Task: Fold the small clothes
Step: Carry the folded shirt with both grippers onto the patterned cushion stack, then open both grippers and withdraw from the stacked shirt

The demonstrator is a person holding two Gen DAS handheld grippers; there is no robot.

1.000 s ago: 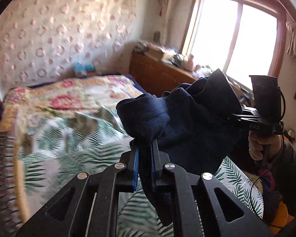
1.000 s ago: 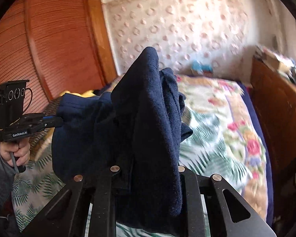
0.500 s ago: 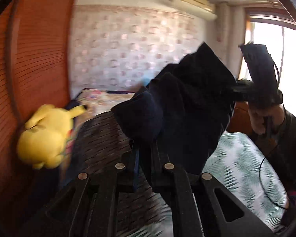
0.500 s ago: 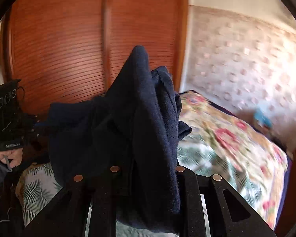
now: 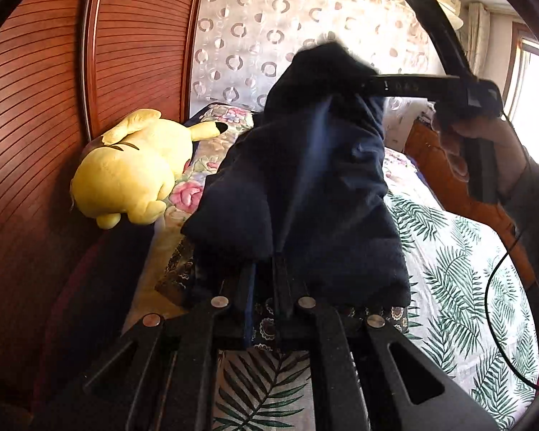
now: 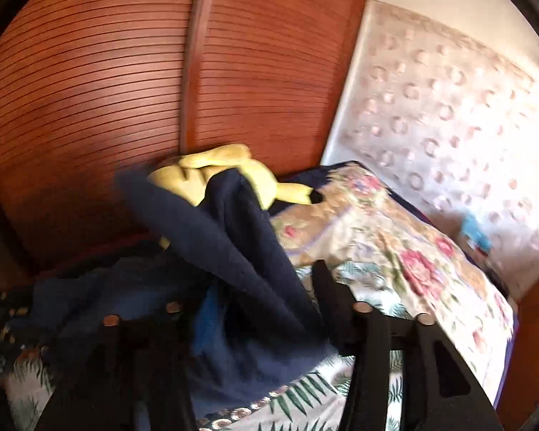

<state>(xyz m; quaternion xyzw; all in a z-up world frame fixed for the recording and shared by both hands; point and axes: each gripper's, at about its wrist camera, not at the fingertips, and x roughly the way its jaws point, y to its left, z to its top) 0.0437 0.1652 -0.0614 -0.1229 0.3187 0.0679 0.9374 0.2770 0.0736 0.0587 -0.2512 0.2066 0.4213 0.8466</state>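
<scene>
A dark navy garment (image 5: 305, 186) hangs bunched over the bed. My left gripper (image 5: 264, 280) is shut on its near lower edge. In the left wrist view the right gripper (image 5: 363, 84) meets the garment's top right corner. In the blurred right wrist view the garment (image 6: 248, 251) drapes across my right gripper (image 6: 258, 287), whose fingers (image 6: 327, 287) stand wide apart. The cloth lies over the left finger and sags onto the bed.
A yellow plush toy (image 5: 133, 168) lies at the bed's left side against the ribbed wooden wardrobe (image 5: 54, 107). The bed has a leaf-print sheet (image 5: 467, 287) and a floral quilt (image 6: 395, 251). A dark patterned cloth (image 5: 269, 323) lies under the garment.
Both grippers swung left with the garment, from the window side to the wardrobe side. My right gripper has opened and the garment has dropped lower toward the bed.
</scene>
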